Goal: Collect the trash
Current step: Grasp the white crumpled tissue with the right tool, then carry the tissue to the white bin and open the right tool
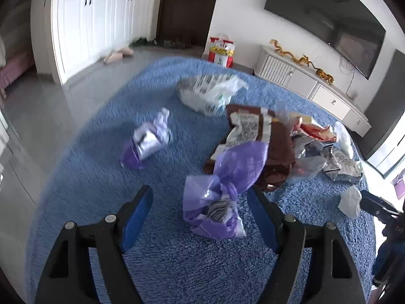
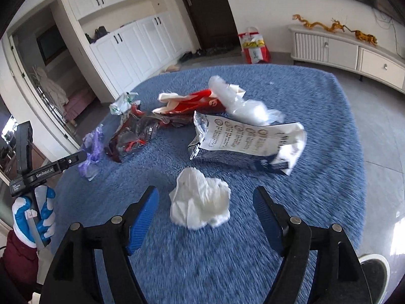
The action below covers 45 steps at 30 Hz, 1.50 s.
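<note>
Left gripper (image 1: 200, 202) tilts down, jaws spread around a crinkled purple bag (image 1: 217, 190) at twelve o'clock. Right gripper (image 2: 205, 202) tilts down too, jaws spread beside a crumpled white tissue (image 2: 200, 202) on the shaggy blue rug (image 2: 316, 106).

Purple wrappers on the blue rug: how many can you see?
2. One purple wrapper lies just ahead of the left gripper's open fingers; a second purple wrapper lies farther off, to its left. Others may hide under the trash pile.
</note>
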Tool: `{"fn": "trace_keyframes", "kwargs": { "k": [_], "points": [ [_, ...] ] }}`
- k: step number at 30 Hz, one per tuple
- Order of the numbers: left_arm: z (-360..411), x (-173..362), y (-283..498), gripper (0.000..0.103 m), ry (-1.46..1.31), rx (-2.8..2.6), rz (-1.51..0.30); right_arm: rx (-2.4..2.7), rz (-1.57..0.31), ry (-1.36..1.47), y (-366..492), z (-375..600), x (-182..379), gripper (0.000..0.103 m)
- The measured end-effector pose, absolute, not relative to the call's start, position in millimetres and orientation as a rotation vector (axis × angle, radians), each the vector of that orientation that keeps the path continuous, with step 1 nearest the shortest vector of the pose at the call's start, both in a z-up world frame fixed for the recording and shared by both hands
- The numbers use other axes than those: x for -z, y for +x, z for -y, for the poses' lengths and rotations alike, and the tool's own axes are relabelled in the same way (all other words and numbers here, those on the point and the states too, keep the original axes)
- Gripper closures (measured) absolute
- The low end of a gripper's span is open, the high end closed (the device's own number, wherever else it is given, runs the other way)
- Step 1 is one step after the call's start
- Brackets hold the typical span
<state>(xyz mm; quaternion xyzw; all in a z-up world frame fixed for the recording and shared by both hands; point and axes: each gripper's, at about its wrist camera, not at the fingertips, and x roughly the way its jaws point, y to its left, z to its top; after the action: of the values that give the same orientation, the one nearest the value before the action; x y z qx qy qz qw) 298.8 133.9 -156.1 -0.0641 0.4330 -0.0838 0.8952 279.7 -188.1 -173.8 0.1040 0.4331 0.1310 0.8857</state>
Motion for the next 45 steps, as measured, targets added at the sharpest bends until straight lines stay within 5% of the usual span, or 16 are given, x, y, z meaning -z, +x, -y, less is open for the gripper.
{"fn": "trace_keyframes", "kwargs": {
  "k": [3,5,6,8,17,25,40,45],
  "points": [
    [-131,161,291,0.034,-0.137,0.180,-0.901,-0.293,-0.929,0.199,285,180,181,0.045],
    [-127,162,286,0.053,-0.122,0.182,-0.901,-0.298,-0.941,0.183,284,175,184,0.076],
    [-126,162,282,0.063,-0.126,0.187,-0.907,-0.308,-0.940,0.183,282,175,185,0.080],
    [-122,157,278,0.065,-0.132,0.190,-0.900,-0.321,-0.922,0.191,275,178,181,0.085],
    [-83,102,236,0.067,-0.084,0.283,-0.811,-0.318,-0.770,0.235,213,227,132,0.086],
    [47,70,191,0.067,0.017,0.573,-0.816,-0.097,-0.709,0.290,122,338,125,0.085],
    [299,141,124,0.064,0.249,0.916,-1.003,0.255,-0.886,0.524,38,474,262,0.081],
    [351,171,122,0.051,0.272,0.954,-1.076,0.306,-0.921,0.563,36,494,291,0.075]
  ]
}}
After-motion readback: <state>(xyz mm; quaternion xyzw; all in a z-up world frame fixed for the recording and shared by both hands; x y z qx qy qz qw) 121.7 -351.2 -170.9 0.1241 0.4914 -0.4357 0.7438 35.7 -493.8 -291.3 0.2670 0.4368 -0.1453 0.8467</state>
